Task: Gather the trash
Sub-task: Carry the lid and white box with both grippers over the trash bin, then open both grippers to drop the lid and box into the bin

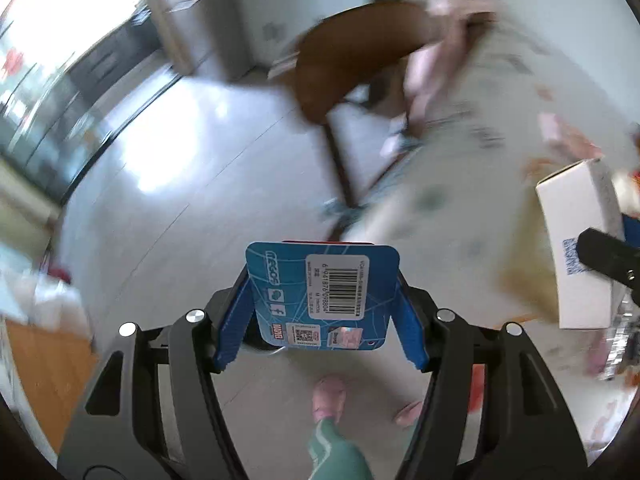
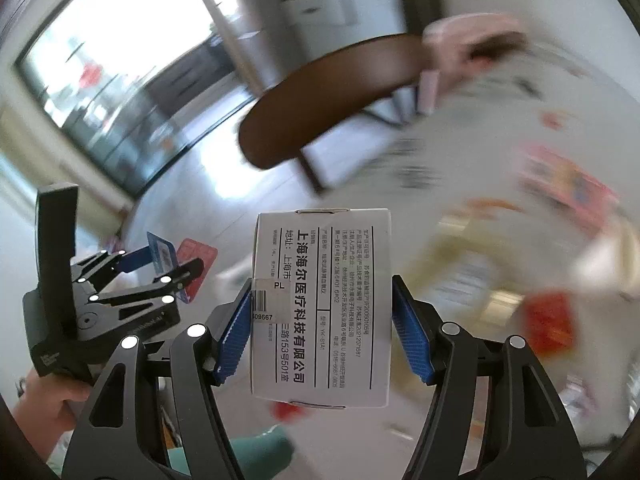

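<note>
A blue product card (image 1: pixel 320 292) with a barcode label stands between the blue pads of my left gripper (image 1: pixel 322 274), which is shut on it above the pale floor. In the right wrist view a white carton (image 2: pixel 320 300) printed with black text is clamped upright in my right gripper (image 2: pixel 322 282). That same carton (image 1: pixel 572 232) shows at the right edge of the left wrist view, with a black finger (image 1: pixel 604 256) of the right gripper across it. The left gripper (image 2: pixel 172 258) with its card (image 2: pixel 160 252) shows at the left, held by a hand (image 2: pixel 52 400).
The background is smeared by motion. A brown wooden seat (image 1: pixel 352 60) stands beside a table with a patterned cloth (image 1: pixel 480 140). Red and orange packets (image 2: pixel 548 320) lie on that cloth. Pink slippers (image 1: pixel 330 394) stand on the tiled floor (image 1: pixel 180 200). Glass doors (image 2: pixel 120 80) are at left.
</note>
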Tool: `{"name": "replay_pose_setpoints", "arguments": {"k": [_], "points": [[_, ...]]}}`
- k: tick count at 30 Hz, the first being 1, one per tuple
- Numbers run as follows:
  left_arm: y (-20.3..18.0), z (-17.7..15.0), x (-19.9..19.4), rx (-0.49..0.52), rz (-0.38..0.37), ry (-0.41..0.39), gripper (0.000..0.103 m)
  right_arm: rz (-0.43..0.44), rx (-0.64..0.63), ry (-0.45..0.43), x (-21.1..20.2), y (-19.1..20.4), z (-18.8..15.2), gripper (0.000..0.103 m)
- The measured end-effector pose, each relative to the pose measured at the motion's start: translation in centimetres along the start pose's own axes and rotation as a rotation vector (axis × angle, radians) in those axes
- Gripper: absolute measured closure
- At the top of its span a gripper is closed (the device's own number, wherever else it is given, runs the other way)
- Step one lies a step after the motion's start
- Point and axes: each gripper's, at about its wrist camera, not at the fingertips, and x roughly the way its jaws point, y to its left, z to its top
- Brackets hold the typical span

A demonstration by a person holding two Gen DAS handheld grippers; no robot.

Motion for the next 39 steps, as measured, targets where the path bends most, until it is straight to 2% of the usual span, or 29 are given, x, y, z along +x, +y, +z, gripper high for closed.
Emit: {"name": "replay_pose_setpoints", "arguments": {"k": [3, 6, 9, 13, 18, 21, 26, 28, 29, 30, 31, 33, 34, 35, 39], "points": [[7.1, -1.6, 2.7, -0.072, 0.055, 0.063, 0.043, 0.054, -0.047, 0.065, 6.1, 6.7, 1.6, 0.037], [12.1, -3.2, 5.7, -0.125, 0.102, 0.124, 0.043, 0.089, -0.086, 0.120, 10.9, 11.9, 2.0, 0.037], [16.4, -5.2, 9.3, -0.194, 0.120, 0.191, 0.043, 0.106, -0.129, 0.186, 15.4, 16.2, 1.9, 0.037], [20.6, -7.9, 14.6, -0.280, 0.107, 0.269, 0.043, 0.095, -0.159, 0.281, 21.6, 20.1, 0.2, 0.037], [22.3, -11.2, 22.4, -0.341, 0.046, 0.359, 0.043, 0.041, -0.134, 0.397, 31.1, 19.9, -1.6, 0.037], [22.2, -12.9, 27.9, -0.339, 0.014, 0.400, 0.043, 0.006, -0.115, 0.469, 38.4, 18.8, -4.0, 0.037], [21.1, -15.3, 36.1, -0.311, -0.048, 0.470, 0.043, -0.024, -0.083, 0.553, 46.9, 17.0, -7.7, 0.037], [20.9, -16.0, 39.2, -0.289, -0.027, 0.497, 0.042, -0.028, -0.074, 0.574, 50.0, 16.2, -8.6, 0.035], [20.7, -16.3, 40.3, -0.276, -0.014, 0.511, 0.037, -0.032, -0.076, 0.582, 51.1, 16.2, -8.8, 0.035], [20.8, -16.6, 41.2, -0.264, 0.006, 0.525, 0.032, -0.029, -0.076, 0.597, 51.9, 16.1, -9.3, 0.028], [20.8, -16.7, 41.6, -0.255, 0.019, 0.536, 0.024, -0.042, -0.074, 0.610, 52.7, 16.1, -9.5, 0.024], [20.7, -16.9, 41.8, -0.239, 0.031, 0.541, 0.021, -0.049, -0.072, 0.613, 53.2, 15.7, -9.2, 0.024], [20.7, -16.9, 41.7, -0.233, 0.034, 0.541, 0.015, -0.050, -0.069, 0.600, 52.9, 15.5, -8.5, 0.018], [20.8, -16.9, 41.3, -0.231, 0.041, 0.542, 0.013, -0.046, -0.068, 0.588, 52.7, 15.8, -8.2, 0.014], [21.1, -16.3, 39.0, -0.241, 0.021, 0.517, 0.013, -0.026, -0.074, 0.543, 49.9, 15.9, -6.6, 0.013]]}}
